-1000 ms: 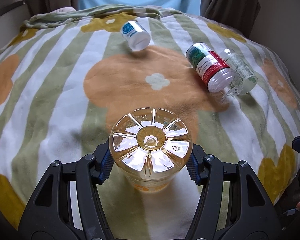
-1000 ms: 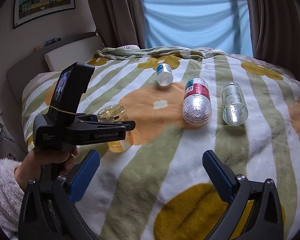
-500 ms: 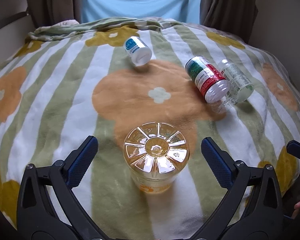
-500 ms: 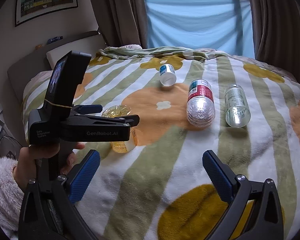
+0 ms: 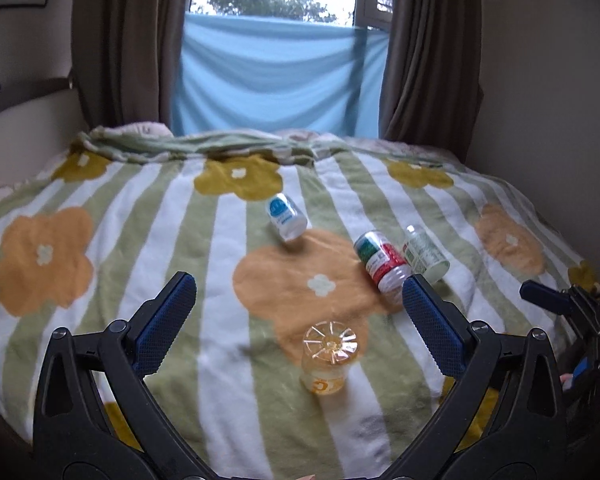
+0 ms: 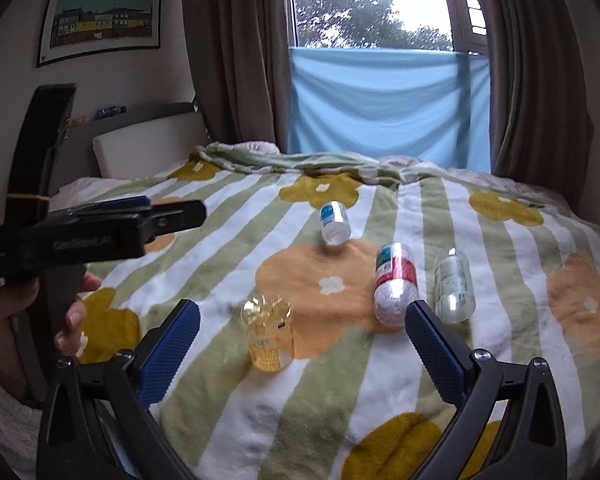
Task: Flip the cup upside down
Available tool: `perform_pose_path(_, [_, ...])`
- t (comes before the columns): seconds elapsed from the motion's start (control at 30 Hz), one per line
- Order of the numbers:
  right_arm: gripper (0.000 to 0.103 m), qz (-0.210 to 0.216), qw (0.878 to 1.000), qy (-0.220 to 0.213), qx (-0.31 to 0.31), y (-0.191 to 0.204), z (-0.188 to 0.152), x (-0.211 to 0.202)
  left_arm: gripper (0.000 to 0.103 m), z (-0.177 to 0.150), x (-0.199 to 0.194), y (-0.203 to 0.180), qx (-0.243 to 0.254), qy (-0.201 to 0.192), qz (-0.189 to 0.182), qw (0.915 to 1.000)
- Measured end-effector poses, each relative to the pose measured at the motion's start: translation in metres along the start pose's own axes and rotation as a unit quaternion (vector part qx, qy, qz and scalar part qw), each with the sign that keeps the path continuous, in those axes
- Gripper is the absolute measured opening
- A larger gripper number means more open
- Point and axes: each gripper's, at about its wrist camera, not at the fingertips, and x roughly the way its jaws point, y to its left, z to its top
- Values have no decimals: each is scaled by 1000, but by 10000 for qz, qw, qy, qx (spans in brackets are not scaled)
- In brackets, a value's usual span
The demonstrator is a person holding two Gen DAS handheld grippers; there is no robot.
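A clear yellowish plastic cup (image 5: 329, 356) stands upside down on the striped flower blanket (image 5: 100, 216), ribbed base up; it also shows in the right wrist view (image 6: 269, 334). My left gripper (image 5: 296, 312) is open and empty, raised above and behind the cup, its blue pads (image 5: 166, 316) wide apart. My right gripper (image 6: 302, 340) is open and empty, low at the bed's near side. The left gripper's body (image 6: 96, 232) shows at the left of the right wrist view, held in a hand.
Three bottles lie on the blanket beyond the cup: a white one with a blue label (image 5: 286, 216), a red-and-green labelled one (image 5: 380, 264) and a clear one (image 5: 424, 254). Curtains, a blue cloth and a window stand behind the bed. A headboard is at the left.
My left gripper let go of the upside-down cup, opened wide, then lifted up and back. The cup stays standing on the blanket. The right gripper rose slightly.
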Motion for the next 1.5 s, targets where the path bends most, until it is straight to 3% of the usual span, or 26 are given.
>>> perform_pose_path(0.23, [103,-1130,9913,-679,42,24,36,-26,103,5,-54,14,227,-659,287,9972])
perform_pose_path(0.4, [102,-1460,9852,-889,162,31,37,-31,103,-4,-65,29,34,-803,203,9966])
perform_pose_path(0.73, [103,-1591,9826,-851,431,26,35,-30,103,-9,-68,34,9,-838,185,9963])
perform_pose_path(1.5, [103,-1674,9814,-869,347,21,41,-31,103,-12,-68,30,60,-823,191,9964])
